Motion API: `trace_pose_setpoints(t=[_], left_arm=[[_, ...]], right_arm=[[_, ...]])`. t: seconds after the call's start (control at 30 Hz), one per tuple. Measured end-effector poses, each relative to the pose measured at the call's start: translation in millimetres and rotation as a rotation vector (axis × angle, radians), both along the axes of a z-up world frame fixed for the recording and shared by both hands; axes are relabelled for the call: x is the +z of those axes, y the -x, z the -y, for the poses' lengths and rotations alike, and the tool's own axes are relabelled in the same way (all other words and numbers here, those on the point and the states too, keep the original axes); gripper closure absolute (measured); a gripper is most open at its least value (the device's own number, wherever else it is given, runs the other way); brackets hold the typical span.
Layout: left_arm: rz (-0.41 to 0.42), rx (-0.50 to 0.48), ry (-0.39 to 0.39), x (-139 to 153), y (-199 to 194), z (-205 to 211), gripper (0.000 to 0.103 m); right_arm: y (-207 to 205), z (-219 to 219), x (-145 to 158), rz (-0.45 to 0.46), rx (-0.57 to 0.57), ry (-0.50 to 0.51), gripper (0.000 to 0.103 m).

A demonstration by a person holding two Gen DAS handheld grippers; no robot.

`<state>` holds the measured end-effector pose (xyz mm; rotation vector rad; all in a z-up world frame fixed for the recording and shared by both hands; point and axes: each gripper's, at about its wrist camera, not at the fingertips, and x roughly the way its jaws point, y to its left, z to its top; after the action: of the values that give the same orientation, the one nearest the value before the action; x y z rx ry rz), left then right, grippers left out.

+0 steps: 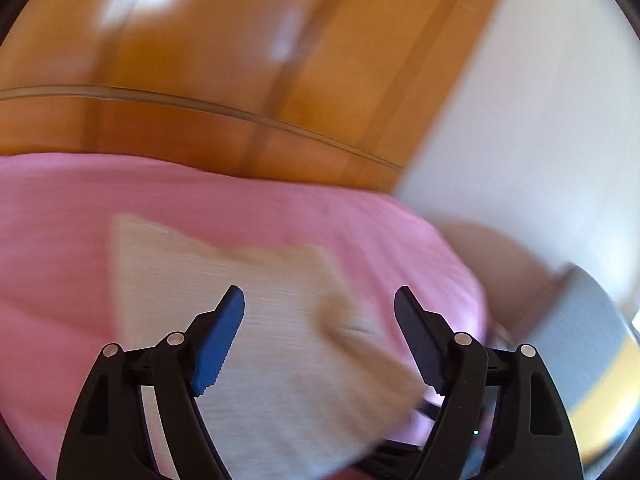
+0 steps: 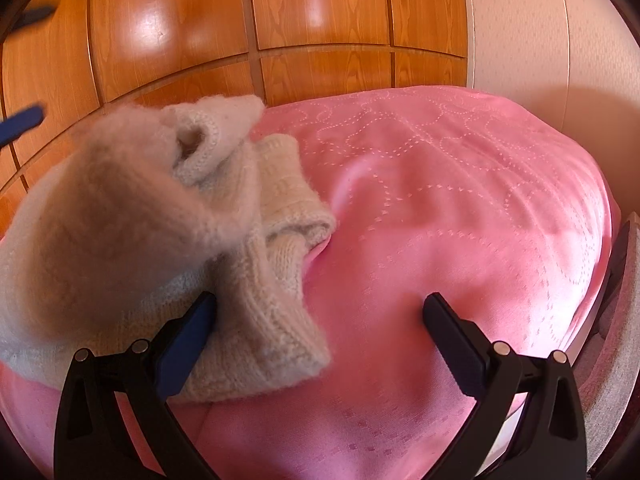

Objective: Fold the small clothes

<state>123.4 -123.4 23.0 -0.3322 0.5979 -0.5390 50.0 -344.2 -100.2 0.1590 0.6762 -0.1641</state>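
Both tools gaping, right tool (image 2: 320, 312) beside cream knit garment (image 2: 120, 240), pink bedspread (image 2: 460, 220) beneath

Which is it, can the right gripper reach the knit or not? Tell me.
Probably yes. The right gripper is open, and the cream knit already lies by its left finger on the pink cover, with nothing between them.

A pink bedspread (image 2: 440, 220) covers the bed, stitched with looping dotted lines and lying in soft creases. Behind it stands a glossy wooden wardrobe (image 2: 200, 32), its panels split by thin seams and catching bright reflections. To the right of the wardrobe is a pale wall (image 2: 560, 40). In the left wrist view the bedspread (image 1: 60, 220), wardrobe (image 1: 180, 60) and wall (image 1: 540, 100) are blurred.
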Motion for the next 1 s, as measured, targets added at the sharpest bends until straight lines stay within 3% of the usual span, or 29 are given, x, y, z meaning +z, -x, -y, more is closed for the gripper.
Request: trace_pose_setpoints(t=[0.13, 0.2, 0.33, 0.43, 0.5, 0.6, 0.7, 0.8, 0.87, 0.93, 1.0], left_arm=[[-0.072, 0.21, -0.077, -24, -12, -39, 0.027], [-0.137, 0.239, -0.074, -40, -19, -53, 0.027], [-0.192, 0.186, -0.126, -63, -22, -51, 0.027], [-0.16, 0.148, -0.185, -67, -19, -47, 0.026], [-0.156, 0.121, -0.237, -70, -21, -36, 0.026], [-0.151, 0.09, -0.263, -72, -21, -32, 0.026], [-0.151, 0.078, -0.271, -73, -25, -30, 0.026], [-0.131, 0.057, -0.305, -72, -23, -27, 0.026], [-0.083, 0.03, -0.374, -71, -19, -19, 0.028], [-0.028, -0.003, -0.444, -70, -12, -7, 0.032], [0.001, -0.035, -0.466, -69, -5, -2, 0.039]], right_arm=[[0, -1, 0, 0.006, -0.001, -0.003, 0.002], [0, 2, 2, -0.006, 0.013, -0.011, 0.002], [-2, 21, 16, -0.053, 0.043, -0.061, 0.002], [16, 51, 38, 0.015, -0.099, -0.101, 0.002], [22, 64, 54, 0.058, -0.133, -0.151, 0.002], [15, 67, 75, 0.085, -0.071, -0.235, 0.002], [-17, 45, 88, 0.043, 0.077, -0.24, 0.002], [-48, 26, 78, -0.059, 0.13, -0.239, 0.002], [-60, 20, 61, -0.134, 0.122, -0.267, 0.002], [-61, 18, 41, -0.229, 0.077, -0.22, 0.002], [-45, 25, 23, -0.234, 0.066, -0.245, 0.002]])
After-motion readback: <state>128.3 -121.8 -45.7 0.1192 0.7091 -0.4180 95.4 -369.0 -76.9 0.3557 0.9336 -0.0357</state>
